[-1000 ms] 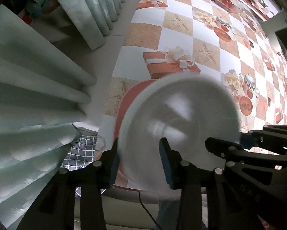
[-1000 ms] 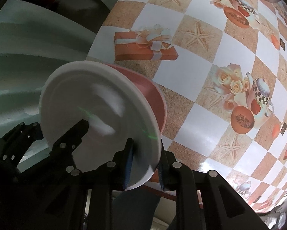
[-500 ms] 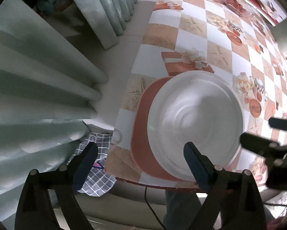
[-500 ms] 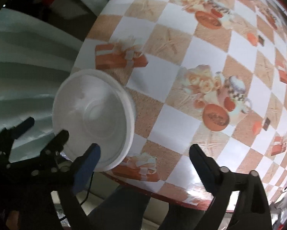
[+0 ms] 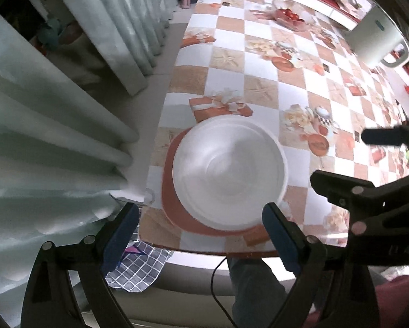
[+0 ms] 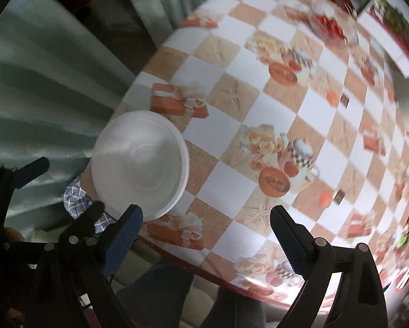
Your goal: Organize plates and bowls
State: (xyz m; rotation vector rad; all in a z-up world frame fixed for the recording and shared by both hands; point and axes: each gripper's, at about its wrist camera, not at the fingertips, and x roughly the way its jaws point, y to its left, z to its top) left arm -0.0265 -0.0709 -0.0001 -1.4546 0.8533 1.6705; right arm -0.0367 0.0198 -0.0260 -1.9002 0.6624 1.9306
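Observation:
A white deep plate point(image 5: 229, 172) lies flat on a larger red-brown plate point(image 5: 170, 191) at the near corner of the checked table point(image 5: 261, 63). My left gripper point(image 5: 199, 232) hangs above the plates' near edge, pointing down, its jaws wide open with nothing between them. In the right wrist view the white plate point(image 6: 140, 164) sits up and to the left of my right gripper point(image 6: 205, 232), which is also open, holds nothing, and hovers over bare tablecloth. Each gripper shows at the edge of the other's view.
Pale green curtains point(image 5: 54, 136) hang close on the left. A checked cloth point(image 5: 138, 262) lies below the table's near edge point(image 5: 204, 251). A person's legs point(image 5: 253, 281) are under that edge. A glass bowl of red fruit point(image 5: 289, 16) and a white appliance point(image 5: 379, 41) stand at the far end.
Both grippers were shut on the tilted white plate's rim; they opened, let it go and rose. The plate now rests flat on the red-brown one.

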